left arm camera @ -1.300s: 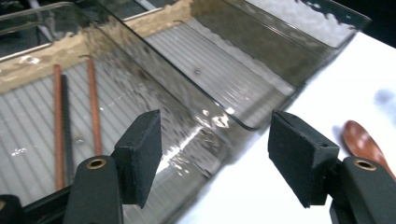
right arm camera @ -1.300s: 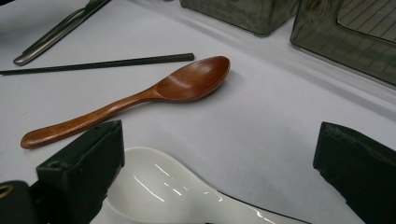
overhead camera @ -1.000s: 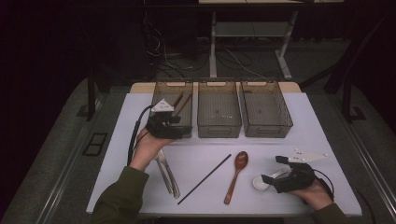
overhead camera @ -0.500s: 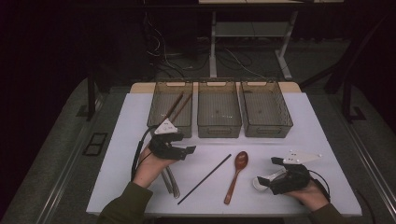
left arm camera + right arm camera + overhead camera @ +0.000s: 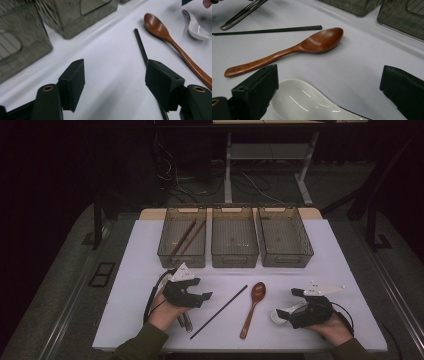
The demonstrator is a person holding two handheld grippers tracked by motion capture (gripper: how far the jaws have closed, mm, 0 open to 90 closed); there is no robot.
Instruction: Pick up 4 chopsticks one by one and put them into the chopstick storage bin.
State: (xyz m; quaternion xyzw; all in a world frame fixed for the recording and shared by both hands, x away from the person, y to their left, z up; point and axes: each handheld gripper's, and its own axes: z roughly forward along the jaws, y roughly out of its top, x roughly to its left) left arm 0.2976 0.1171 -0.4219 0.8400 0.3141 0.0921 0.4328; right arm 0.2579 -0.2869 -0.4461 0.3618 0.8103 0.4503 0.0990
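My left gripper (image 5: 202, 299) (image 5: 115, 75) hovers low over the white table, open and empty; its jaws have just closed a little. A black chopstick (image 5: 220, 311) (image 5: 140, 45) lies slantwise just right of it, passing behind one jaw in the left gripper view. A wooden spoon (image 5: 252, 307) (image 5: 172, 42) (image 5: 287, 51) lies beyond the chopstick. At the right front my right gripper (image 5: 289, 304) (image 5: 330, 72) is open, its jaws on either side of a white ceramic spoon (image 5: 276, 316) (image 5: 312, 103) on the table. Its right jaw stands well off the spoon.
Three smoky plastic bins stand in a row at the back: the left bin (image 5: 182, 255) holds two brown chopsticks (image 5: 186, 236), beside it the middle bin (image 5: 234, 256) and the right bin (image 5: 286, 257). Metal utensils (image 5: 185, 321) (image 5: 242, 12) lie under my left hand.
My left hand has come back from the left bin toward the table's front and sunk down beside the black chopstick. The right hand has stayed where it was.
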